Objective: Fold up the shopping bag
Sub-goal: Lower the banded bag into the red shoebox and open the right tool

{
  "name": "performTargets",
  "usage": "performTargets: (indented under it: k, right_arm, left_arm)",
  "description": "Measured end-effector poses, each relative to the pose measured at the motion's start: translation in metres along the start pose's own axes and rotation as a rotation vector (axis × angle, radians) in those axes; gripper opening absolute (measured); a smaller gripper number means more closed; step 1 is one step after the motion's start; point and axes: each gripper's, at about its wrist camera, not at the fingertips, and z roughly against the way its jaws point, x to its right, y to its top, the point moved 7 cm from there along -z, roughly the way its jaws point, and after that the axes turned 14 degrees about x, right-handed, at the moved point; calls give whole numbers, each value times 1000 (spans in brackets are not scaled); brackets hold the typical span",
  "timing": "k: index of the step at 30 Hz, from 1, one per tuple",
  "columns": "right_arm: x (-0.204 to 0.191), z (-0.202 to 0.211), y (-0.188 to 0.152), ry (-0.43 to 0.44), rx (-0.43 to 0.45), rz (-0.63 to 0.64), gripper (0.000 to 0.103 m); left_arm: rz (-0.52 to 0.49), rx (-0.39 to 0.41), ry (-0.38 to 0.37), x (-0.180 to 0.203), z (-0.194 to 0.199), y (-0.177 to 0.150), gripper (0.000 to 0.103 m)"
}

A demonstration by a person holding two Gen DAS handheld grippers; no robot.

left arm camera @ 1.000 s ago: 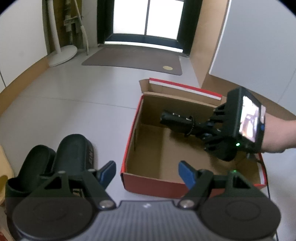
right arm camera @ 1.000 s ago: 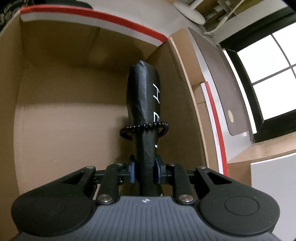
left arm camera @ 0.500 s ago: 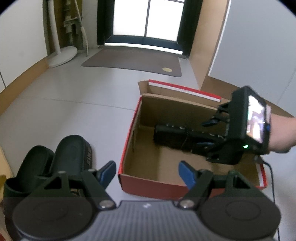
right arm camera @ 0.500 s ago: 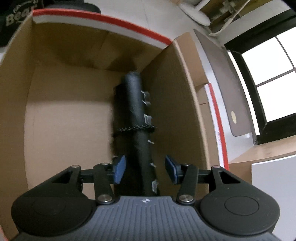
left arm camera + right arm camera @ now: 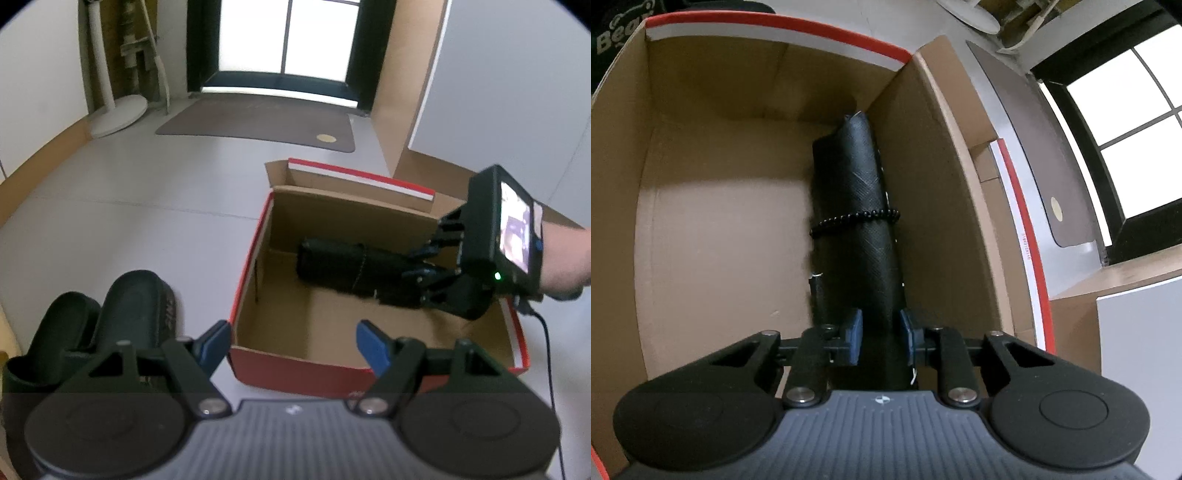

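- One grey floor (image 5: 140, 206) carries everything seen from the left wrist, with a brown doormat (image 5: 258, 122) lying before a dark-framed glass door.
- An open cardboard box (image 5: 332, 332), red outside and brown inside, sits on the floor; small print runs along its red-and-white rim in the right wrist view, too small to read.
- Two black slippers (image 5: 122, 317) lie just beside the box; a black item at the right wrist view's top-left corner reads "Bear" (image 5: 609, 40).
- The shopping bag (image 5: 857, 221), rolled into a black tube with a beaded black band (image 5: 857, 218) around it, lies inside the box against one side wall; white lettering on it is mostly hidden.
- The right hand-held gripper (image 5: 881, 332) has just been closing, its blue pads clamped on the roll's near end.
- The left hand-held gripper (image 5: 291, 345) hangs outside the box, jaws wide apart and empty.
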Motion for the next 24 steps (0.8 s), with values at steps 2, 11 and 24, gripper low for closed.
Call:
performTargets:
  k: [2, 11, 24]
  right_arm:
    - [-5, 2, 1, 16, 12, 13, 20]
    - [-28, 23, 10, 115, 67, 35, 17]
    - [-21, 29, 13, 50, 81, -21, 52]
  left_arm:
    - [-1, 0, -1, 1, 0, 0, 77]
    - [-6, 0, -11, 4, 0, 0, 77]
    - [-2, 1, -9, -1, 0, -1, 77]
